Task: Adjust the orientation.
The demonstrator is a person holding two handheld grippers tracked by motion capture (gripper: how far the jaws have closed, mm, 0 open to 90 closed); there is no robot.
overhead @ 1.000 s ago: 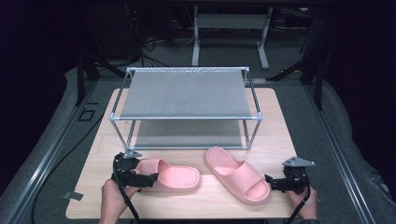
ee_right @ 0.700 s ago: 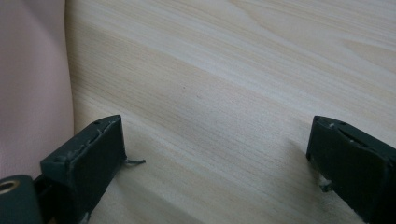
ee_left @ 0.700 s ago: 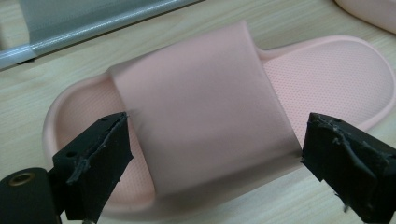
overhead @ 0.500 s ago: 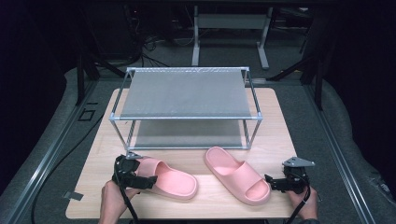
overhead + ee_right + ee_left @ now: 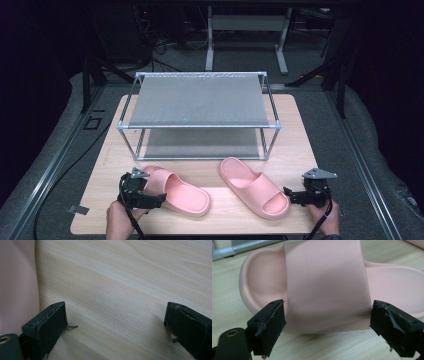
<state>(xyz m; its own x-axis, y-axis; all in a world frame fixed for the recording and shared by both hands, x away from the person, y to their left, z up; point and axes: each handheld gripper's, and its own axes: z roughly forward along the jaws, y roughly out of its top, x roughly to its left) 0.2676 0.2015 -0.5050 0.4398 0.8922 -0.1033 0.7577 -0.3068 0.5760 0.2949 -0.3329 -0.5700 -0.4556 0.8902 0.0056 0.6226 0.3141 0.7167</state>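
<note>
Left gripper [image 5: 159,200] sits at the left slipper [image 5: 176,190], jaws straddling the strap from the near side. In the left gripper view the strap [image 5: 325,282] fills the gap between the jaws, which have just been closing a little, but the fingertips [image 5: 270,322] aren't pressing yet: slight gaps on both sides, so nothing held. Strap is probably the pick point because it's the one raised part narrow enough to span.

Right gripper [image 5: 288,194] rests low just off the toe end of the right slipper [image 5: 254,194], jaws wide apart over bare worktop [image 5: 120,290], pink edge at the left of its own view. Holding nothing, likely parked while the left works.

Both slippers lie flat on the worktop in front of the two-tier rack [image 5: 200,127], so the shelves look like the destination.
</note>
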